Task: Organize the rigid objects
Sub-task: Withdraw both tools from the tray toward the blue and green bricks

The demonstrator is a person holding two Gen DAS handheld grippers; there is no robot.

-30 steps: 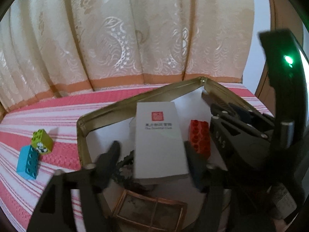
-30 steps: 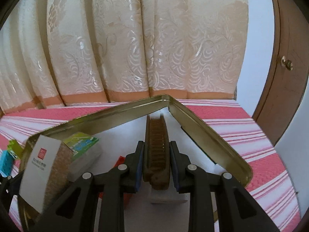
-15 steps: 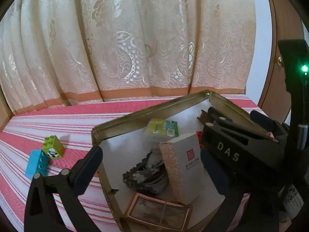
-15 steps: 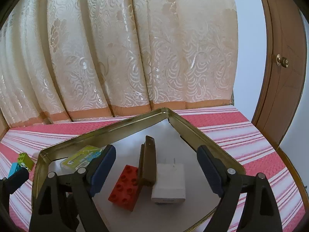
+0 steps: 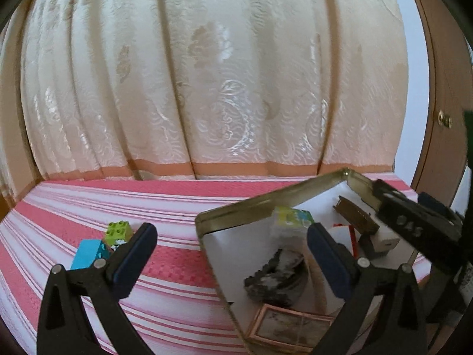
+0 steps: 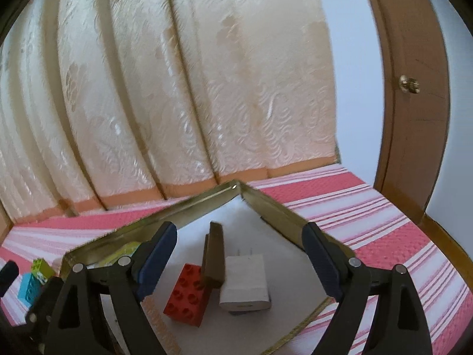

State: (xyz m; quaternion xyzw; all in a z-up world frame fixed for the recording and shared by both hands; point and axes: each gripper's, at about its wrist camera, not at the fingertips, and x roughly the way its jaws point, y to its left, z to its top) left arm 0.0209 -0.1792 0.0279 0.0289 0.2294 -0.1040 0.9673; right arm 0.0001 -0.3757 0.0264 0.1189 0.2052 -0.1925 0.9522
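Both tools hang above a gold-rimmed tin tray (image 6: 267,204) that sits on a pink-striped bedspread (image 5: 165,204) in front of a cream brocade curtain (image 5: 207,88). The left gripper (image 5: 229,254) has its jaws spread wide with nothing between them, and the right gripper (image 6: 239,254) is likewise apart and empty. Inside the tray lie a red building brick (image 6: 187,294), a slim brown wooden comb (image 6: 214,259) standing on edge, a white plug charger (image 6: 245,279), a small green-and-white packet (image 5: 291,220), a dark crumpled wrapper (image 5: 275,278) and a copper-framed picture (image 5: 283,325). Two pieces are not yet in it: a lime-green brick (image 5: 119,232) and a blue brick (image 5: 88,253), touching each other on the bedspread well to the tray's left. These look the likely ones to collect. Hard moulded plastic, light and stiff, they should not deform or break, though smooth sides may slip under the pads. I would take each across its flat side walls, low on the body rather than over the studs, and separate the pair first, since lifting one may drag the other.
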